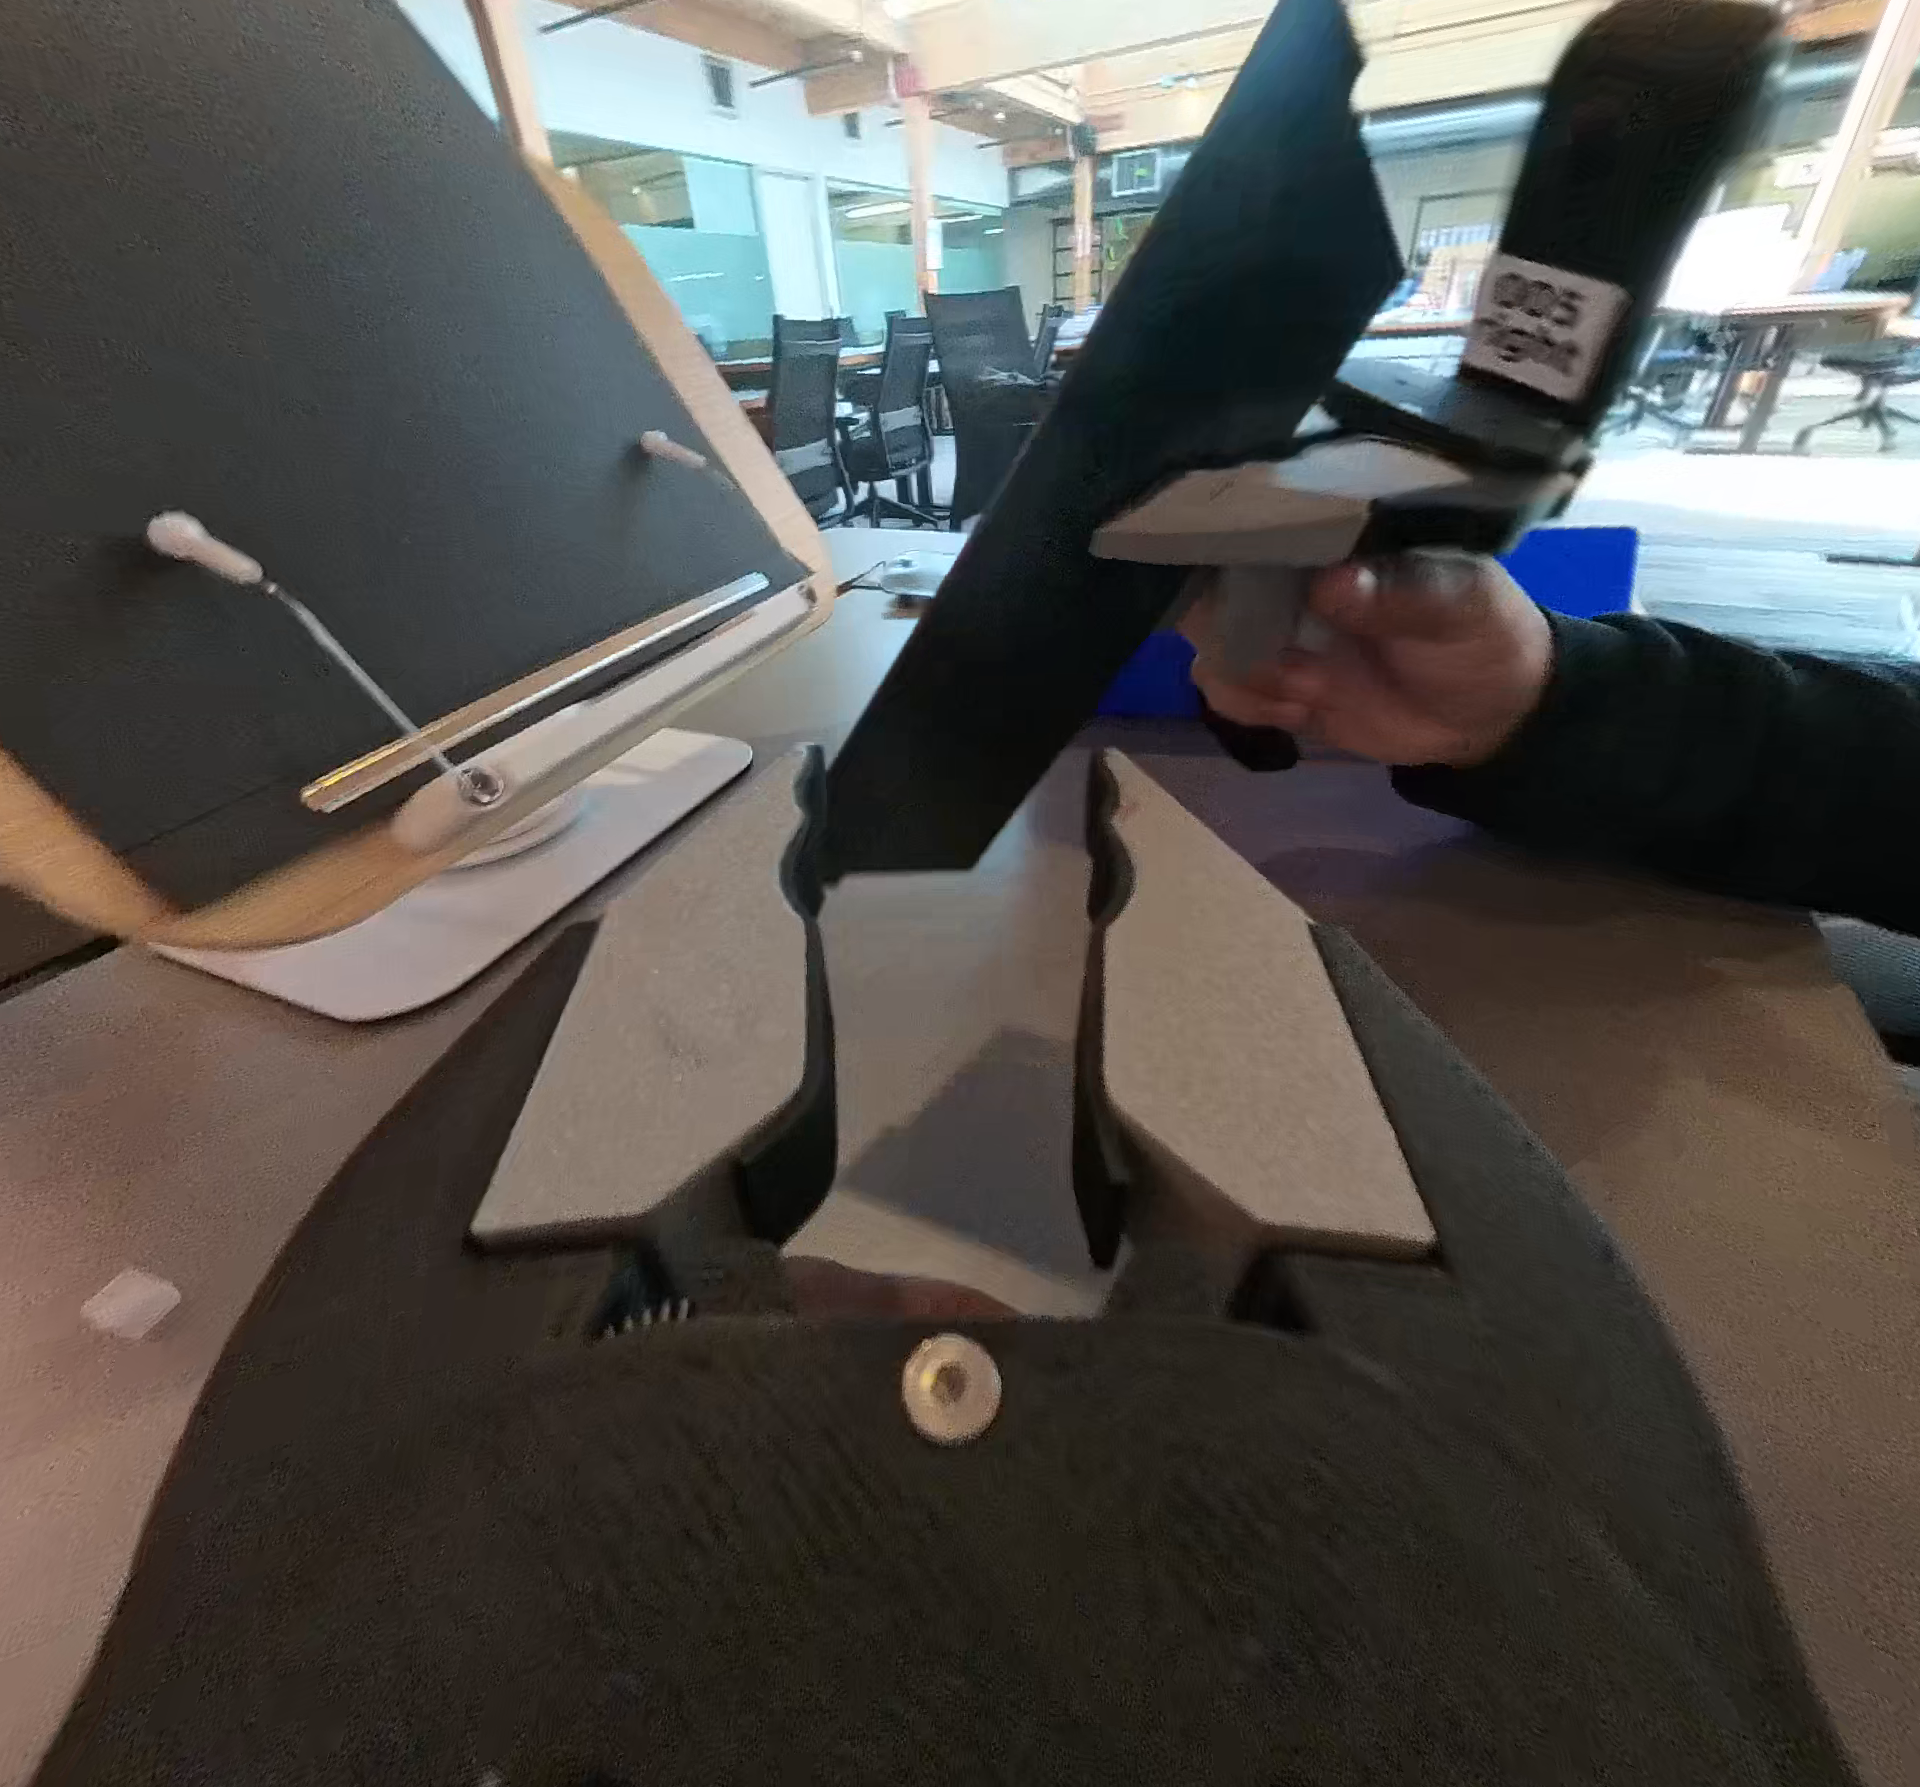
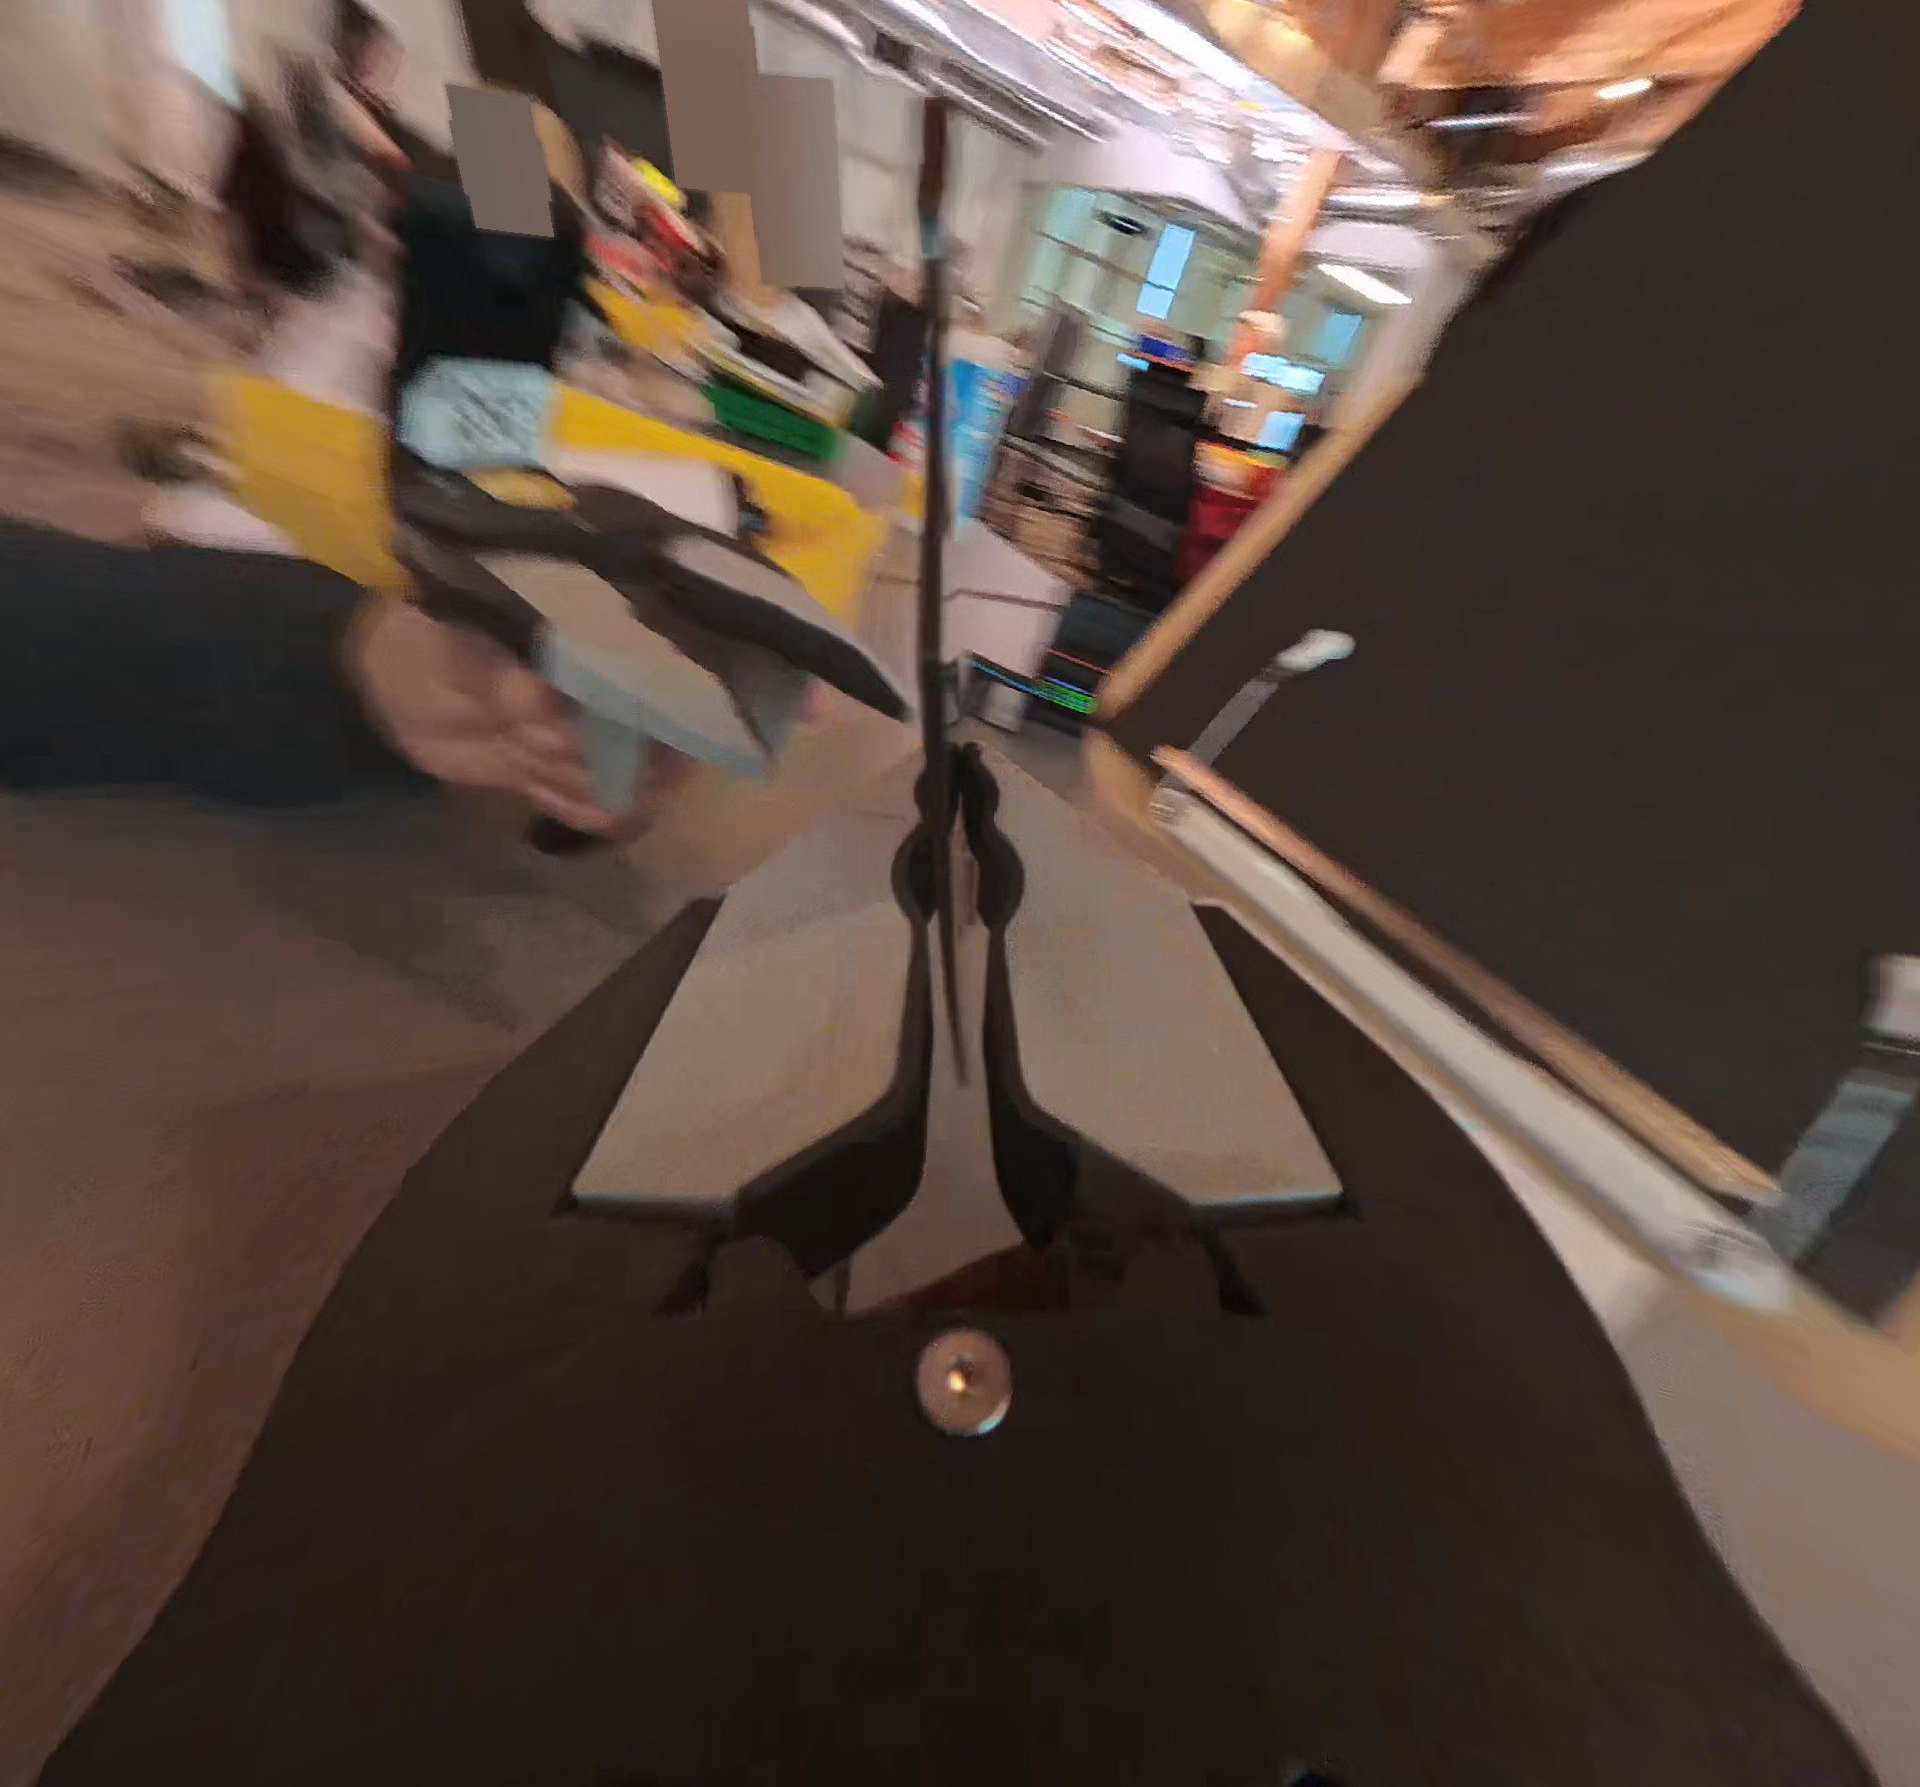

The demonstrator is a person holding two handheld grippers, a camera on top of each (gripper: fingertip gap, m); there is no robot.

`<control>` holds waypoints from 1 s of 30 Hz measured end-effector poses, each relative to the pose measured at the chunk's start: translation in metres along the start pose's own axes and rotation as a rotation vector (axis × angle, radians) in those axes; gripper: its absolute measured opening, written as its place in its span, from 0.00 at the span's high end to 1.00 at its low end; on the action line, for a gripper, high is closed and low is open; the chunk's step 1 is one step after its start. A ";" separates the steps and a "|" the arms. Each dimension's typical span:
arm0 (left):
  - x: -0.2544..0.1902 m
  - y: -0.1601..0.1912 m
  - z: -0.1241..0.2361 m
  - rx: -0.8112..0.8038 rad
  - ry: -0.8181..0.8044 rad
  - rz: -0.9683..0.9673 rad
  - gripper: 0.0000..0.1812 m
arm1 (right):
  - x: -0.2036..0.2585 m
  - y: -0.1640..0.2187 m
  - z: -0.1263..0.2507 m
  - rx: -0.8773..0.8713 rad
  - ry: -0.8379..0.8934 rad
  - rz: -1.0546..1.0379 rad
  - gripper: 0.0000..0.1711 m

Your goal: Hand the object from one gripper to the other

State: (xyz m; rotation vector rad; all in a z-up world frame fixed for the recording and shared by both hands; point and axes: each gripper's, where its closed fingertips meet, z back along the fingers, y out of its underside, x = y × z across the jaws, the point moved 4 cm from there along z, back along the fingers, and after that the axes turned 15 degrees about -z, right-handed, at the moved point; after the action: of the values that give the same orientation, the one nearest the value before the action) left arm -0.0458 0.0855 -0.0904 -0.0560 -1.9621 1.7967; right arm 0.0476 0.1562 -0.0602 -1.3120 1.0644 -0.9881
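Observation:
A thin, flat black sheet [image 1: 1122, 449] stands tilted above the table. My right gripper [image 1: 1143, 522] is shut on its right edge, with a hand on the handle. The sheet's lower corner hangs between the fingers of my left gripper [image 1: 956, 823], close to the left finger [image 1: 810, 833]. The left jaws are wide apart and hold nothing. In the right wrist view the sheet [image 2: 937, 490] shows edge-on as a thin dark line, pinched between the fingers of my right gripper [image 2: 951, 792]. The open left gripper [image 2: 821, 729] reaches in from the left, close to the sheet.
A black board with a wooden rim [image 1: 364, 335] leans on a white stand [image 1: 499, 916] at the left, with two metal holder arms. It fills the right side of the right wrist view [image 2: 1610, 542]. The grey-brown table [image 1: 1558, 1062] lies below. Office chairs [image 1: 894, 407] stand behind.

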 end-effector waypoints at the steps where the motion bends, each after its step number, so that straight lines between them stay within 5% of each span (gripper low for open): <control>1: 0.003 0.002 0.001 0.006 0.003 0.038 0.71 | -0.009 0.003 0.001 0.030 0.105 0.116 1.00; 7: 0.003 0.012 0.000 0.014 0.190 0.438 0.68 | -0.012 0.016 0.005 0.118 0.442 1.012 1.00; 10: -0.006 0.009 0.004 -0.035 0.406 0.732 0.69 | -0.003 0.019 0.001 0.121 0.438 1.219 1.00; 13: -0.007 0.011 0.007 -0.069 0.507 0.890 0.71 | 0.000 0.031 -0.004 0.186 0.394 1.259 1.00; 18: -0.018 0.017 0.004 -0.005 0.561 0.893 0.70 | 0.019 0.043 -0.015 0.211 0.320 1.342 1.00; 20: -0.027 0.017 0.005 0.011 0.603 0.828 0.91 | 0.026 0.050 -0.019 0.228 0.289 1.369 1.00; 22: -0.033 0.024 0.005 0.084 0.597 0.703 0.93 | 0.028 0.053 -0.021 0.243 0.282 1.325 0.99; 27: -0.020 0.011 0.007 0.023 0.494 0.544 0.98 | 0.028 0.049 -0.020 0.211 0.194 0.877 0.55; 30: -0.016 0.009 0.008 0.025 0.424 0.384 0.95 | 0.026 0.051 -0.018 0.245 0.089 0.580 0.49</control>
State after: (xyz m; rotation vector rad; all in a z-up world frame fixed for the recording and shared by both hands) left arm -0.0370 0.0736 -0.1045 -0.7864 -1.6997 1.8439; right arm 0.0348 0.1284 -0.1120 -0.7007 1.2516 -0.7079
